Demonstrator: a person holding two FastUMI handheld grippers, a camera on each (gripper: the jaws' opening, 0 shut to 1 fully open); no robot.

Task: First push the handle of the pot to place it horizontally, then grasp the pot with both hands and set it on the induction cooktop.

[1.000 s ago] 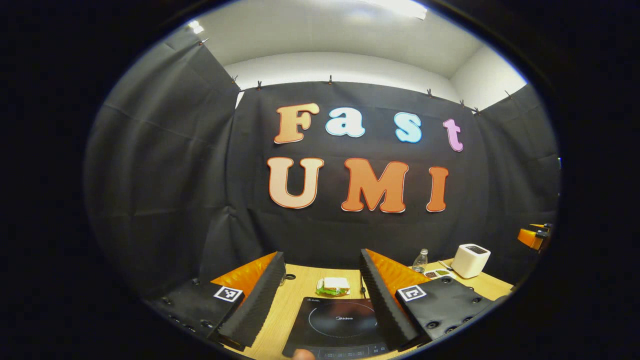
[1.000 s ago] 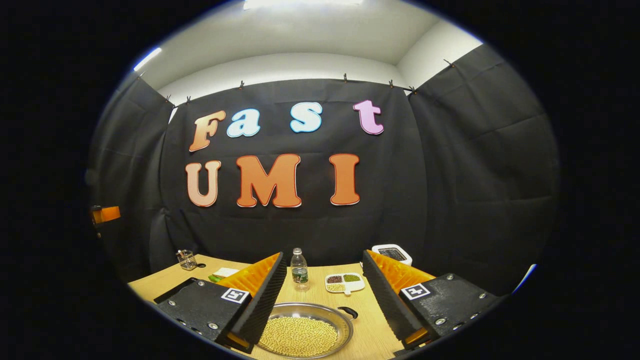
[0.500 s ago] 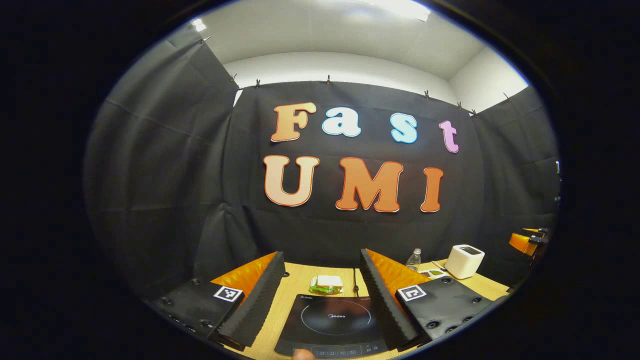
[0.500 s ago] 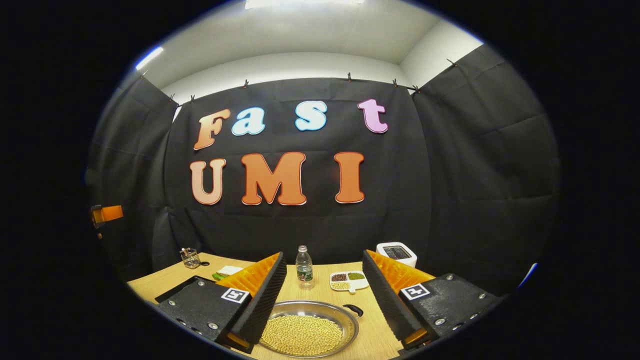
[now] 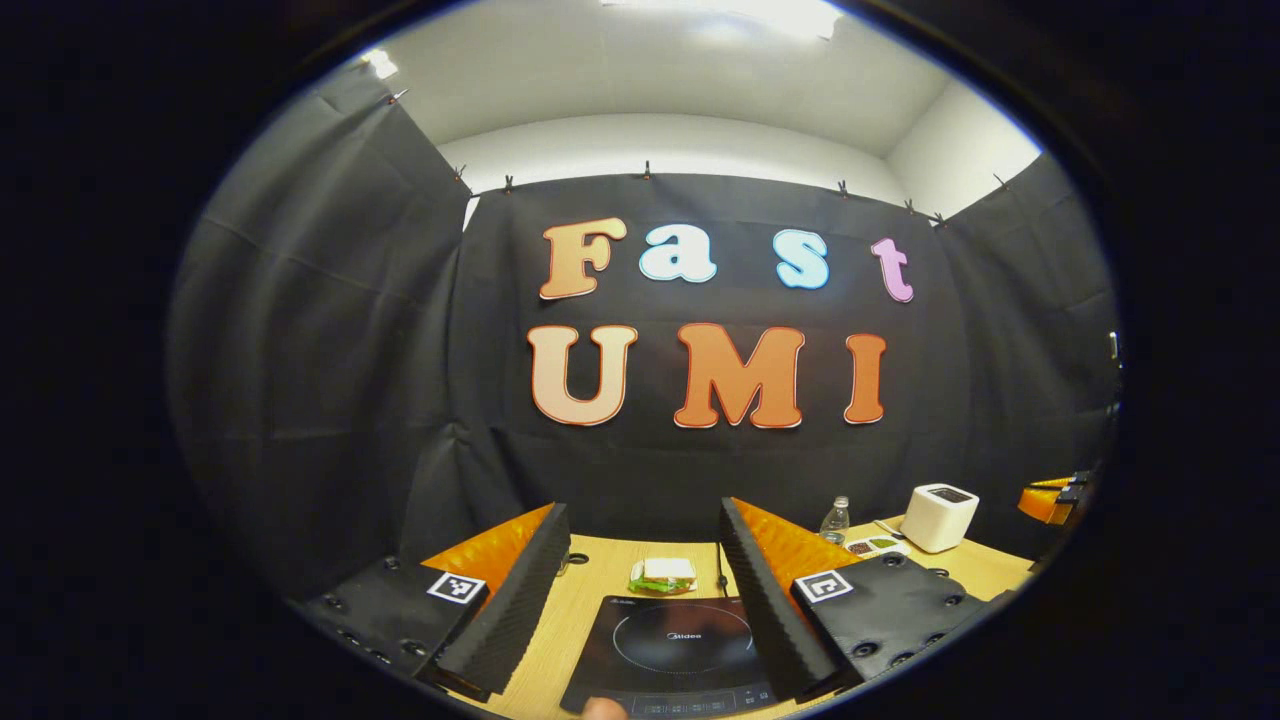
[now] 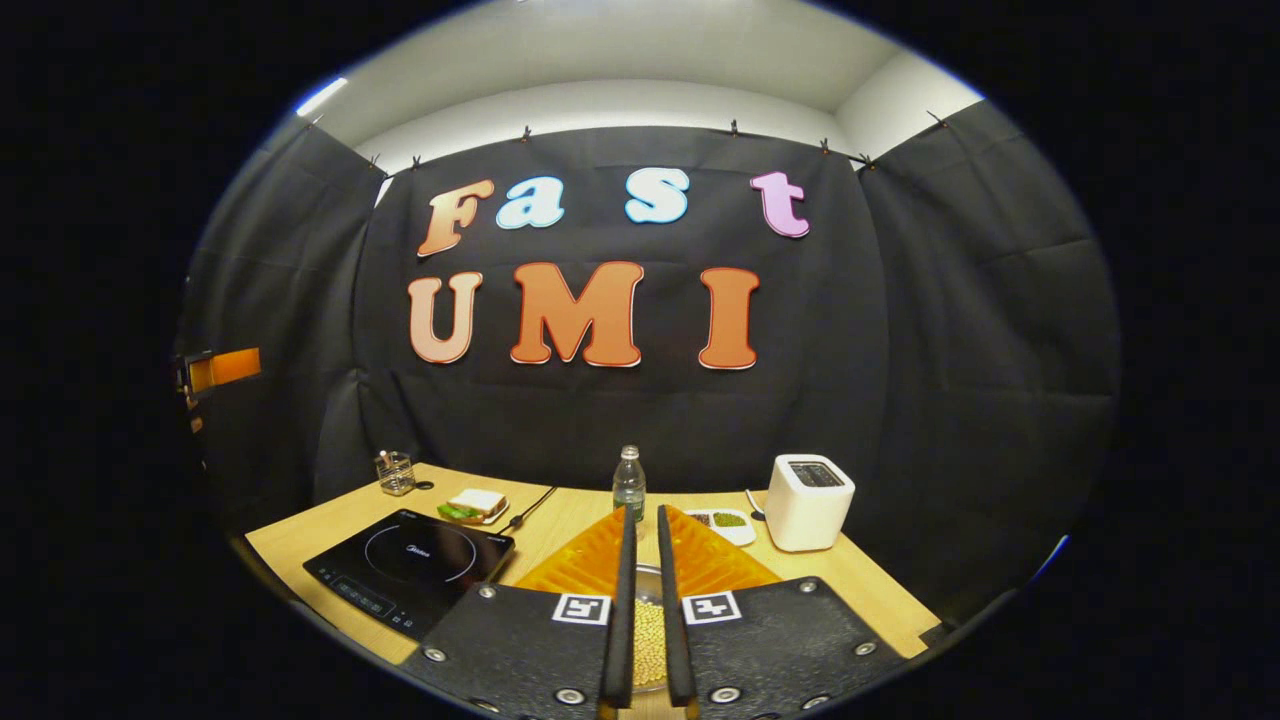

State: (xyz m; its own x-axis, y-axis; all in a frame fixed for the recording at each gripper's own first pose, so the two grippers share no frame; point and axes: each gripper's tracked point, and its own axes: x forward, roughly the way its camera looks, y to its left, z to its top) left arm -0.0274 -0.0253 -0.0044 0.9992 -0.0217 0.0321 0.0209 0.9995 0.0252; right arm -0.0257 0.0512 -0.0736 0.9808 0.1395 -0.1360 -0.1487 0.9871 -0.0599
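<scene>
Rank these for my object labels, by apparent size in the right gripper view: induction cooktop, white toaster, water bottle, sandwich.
1. induction cooktop, though it lies nearest the camera.
2. white toaster.
3. water bottle and sandwich: too alike to rank.

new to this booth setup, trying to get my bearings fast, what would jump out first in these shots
In the right gripper view the right gripper stands out: its jaws are nearly closed, with only a narrow slit showing the pot of yellow beans below. In the left gripper view the left gripper is wide open, framing the black induction cooktop on the wooden table. A white toaster stands at the table's far right.
</scene>
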